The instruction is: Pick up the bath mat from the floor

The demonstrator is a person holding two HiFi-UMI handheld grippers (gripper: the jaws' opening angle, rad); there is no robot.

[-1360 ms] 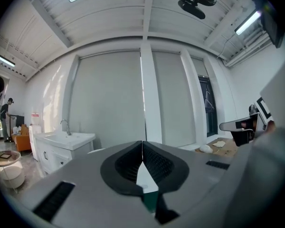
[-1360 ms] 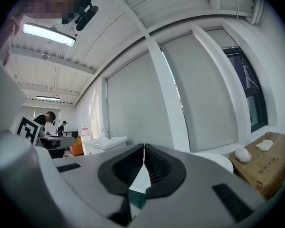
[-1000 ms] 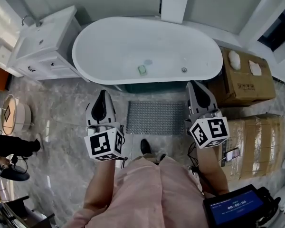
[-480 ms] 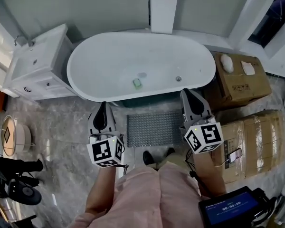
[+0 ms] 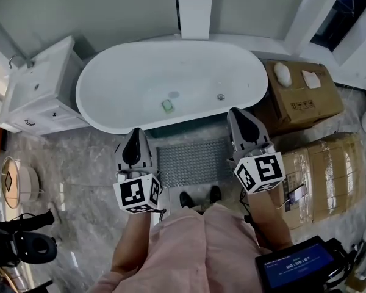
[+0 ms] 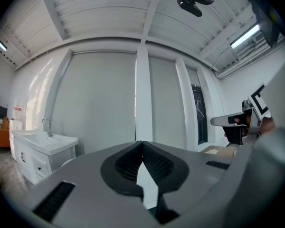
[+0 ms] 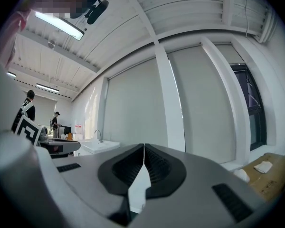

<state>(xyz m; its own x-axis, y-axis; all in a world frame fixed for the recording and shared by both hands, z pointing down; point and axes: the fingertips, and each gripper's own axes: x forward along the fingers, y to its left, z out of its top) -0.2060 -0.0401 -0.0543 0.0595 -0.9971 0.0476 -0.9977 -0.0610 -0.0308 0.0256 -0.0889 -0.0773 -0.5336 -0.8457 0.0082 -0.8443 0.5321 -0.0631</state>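
Since a second ago the whole scene has slid left in the head view. The tub point(image 5: 110, 78) and sink cabinet point(image 5: 36, 90) now sit nearer the left edge. Two shoes point(image 5: 186, 199) now stand at the mat's lower edge, where only one showed. Both tools are as they were: the left gripper point(image 5: 134, 133) and right gripper point(image 5: 236, 115) have their jaws pressed together, holding nothing.

The mat point(image 5: 192, 162) is grey, rectangular and studded. It lies flat on the marbled floor point(image 5: 79, 163) at frame centre, just below the tub. It lies between the two grippers, with neither touching it.

Only the head view shows the mat, tub and floor. The left gripper view has the left gripper point(image 6: 142, 142) closed against pale window blinds, with the cabinet point(image 6: 42, 144) and its tap at lower left. The right gripper view has the right gripper point(image 7: 144, 146) closed too. It adds a cardboard box point(image 7: 270, 177) at lower right and a distant person point(image 7: 26, 108) at far left.
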